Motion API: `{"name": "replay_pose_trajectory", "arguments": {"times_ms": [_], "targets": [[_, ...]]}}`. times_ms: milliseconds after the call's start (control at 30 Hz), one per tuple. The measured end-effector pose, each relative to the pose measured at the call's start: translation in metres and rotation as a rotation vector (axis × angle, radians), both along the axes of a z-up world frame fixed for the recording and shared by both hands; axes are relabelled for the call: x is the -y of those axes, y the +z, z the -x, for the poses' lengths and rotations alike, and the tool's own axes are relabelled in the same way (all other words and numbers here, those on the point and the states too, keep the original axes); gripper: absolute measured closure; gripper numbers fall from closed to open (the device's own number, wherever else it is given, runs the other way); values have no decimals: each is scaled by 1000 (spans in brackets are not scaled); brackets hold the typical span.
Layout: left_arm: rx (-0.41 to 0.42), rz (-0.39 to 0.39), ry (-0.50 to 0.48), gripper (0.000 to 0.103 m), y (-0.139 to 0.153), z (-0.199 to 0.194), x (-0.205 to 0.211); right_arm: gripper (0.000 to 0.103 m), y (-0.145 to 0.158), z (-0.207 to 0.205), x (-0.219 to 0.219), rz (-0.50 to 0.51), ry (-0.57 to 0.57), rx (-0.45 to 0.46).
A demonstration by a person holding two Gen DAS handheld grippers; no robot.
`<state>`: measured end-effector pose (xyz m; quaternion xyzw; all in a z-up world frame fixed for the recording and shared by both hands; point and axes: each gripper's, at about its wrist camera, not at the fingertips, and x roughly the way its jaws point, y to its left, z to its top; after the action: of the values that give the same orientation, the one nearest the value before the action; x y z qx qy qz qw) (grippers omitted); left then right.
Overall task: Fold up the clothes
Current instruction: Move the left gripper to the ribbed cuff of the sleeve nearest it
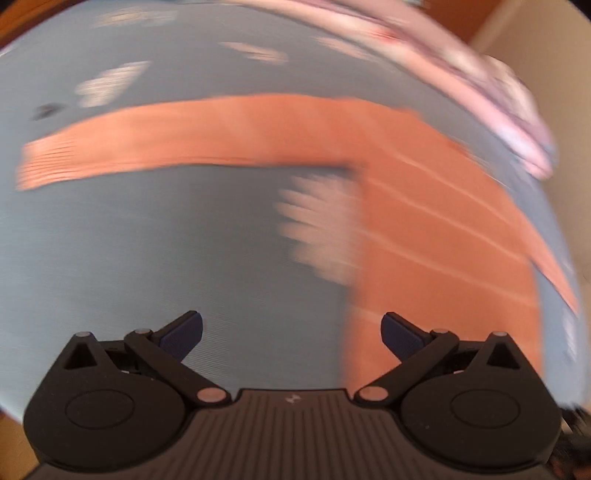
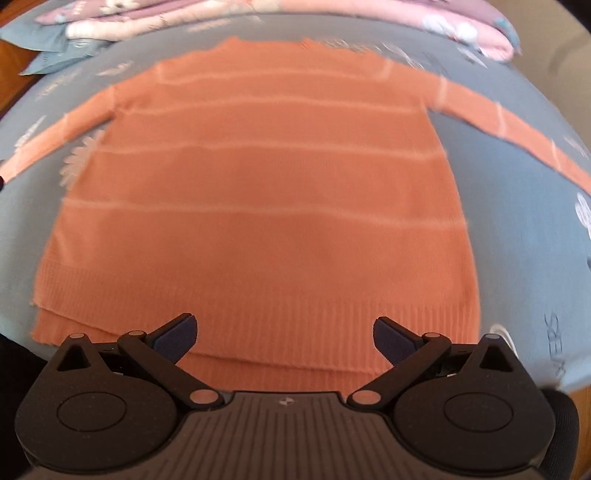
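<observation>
An orange knitted sweater (image 2: 258,192) with thin pale stripes lies flat on a blue bedsheet (image 2: 517,229), hem towards me and both sleeves spread out sideways. My right gripper (image 2: 284,338) hovers open just above the ribbed hem, nothing between its fingers. In the blurred left wrist view the same sweater (image 1: 436,229) fills the right side, and one sleeve (image 1: 166,136) stretches away to the left. My left gripper (image 1: 291,334) stands open over bare sheet, beside the sweater's left edge.
The blue bedsheet (image 1: 147,251) carries white flower prints and lettering. Folded pink and lilac bedding (image 2: 461,26) is piled along the far edge, with a blue pillowcase (image 2: 48,48) at the far left. Wooden floor (image 2: 14,51) shows past the bed corner.
</observation>
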<state>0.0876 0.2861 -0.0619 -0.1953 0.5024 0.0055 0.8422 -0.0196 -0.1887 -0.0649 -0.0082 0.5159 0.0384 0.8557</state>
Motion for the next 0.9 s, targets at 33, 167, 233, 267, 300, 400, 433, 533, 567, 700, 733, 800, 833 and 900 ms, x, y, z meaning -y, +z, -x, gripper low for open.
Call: {"name": "replay_pose_trajectory", "arguments": {"times_ms": [33, 167, 233, 267, 300, 400, 433, 533, 567, 700, 733, 800, 833, 900], "targets": [[3, 7, 56, 6, -4, -2, -20, 0, 2, -1, -4, -9, 6, 5], [28, 60, 241, 24, -16, -3, -96, 0, -2, -10, -21, -19, 39, -22], [49, 80, 301, 39, -21, -5, -122, 0, -5, -15, -26, -10, 44, -37], [59, 99, 327, 44, -24, -7, -134, 0, -6, -17, -28, -5, 42, -46], [68, 131, 356, 54, -28, -10, -142, 0, -8, -20, -29, -3, 40, -55], [85, 202, 445, 62, -43, -16, -165, 0, -12, -26, -30, -1, 26, -68], [87, 206, 471, 64, -48, -19, -170, 0, -13, -28, -30, 1, 22, -70], [103, 242, 537, 64, -62, -23, -181, 0, -17, -30, -29, 19, 18, -80], [107, 255, 560, 64, -67, -23, -184, 0, -18, -31, -29, 26, 17, -85], [166, 325, 658, 64, -86, -22, -190, 0, -23, -36, -30, 44, 17, -96], [178, 347, 680, 64, -91, -21, -191, 0, -24, -37, -30, 52, 18, -99], [189, 396, 724, 64, -102, -21, -193, 0, -25, -38, -30, 66, 17, -99], [202, 417, 747, 64, -107, -19, -194, 0, -25, -39, -30, 69, 18, -100], [244, 452, 792, 64, -115, -14, -193, 0, -27, -40, -31, 77, 22, -104]]}}
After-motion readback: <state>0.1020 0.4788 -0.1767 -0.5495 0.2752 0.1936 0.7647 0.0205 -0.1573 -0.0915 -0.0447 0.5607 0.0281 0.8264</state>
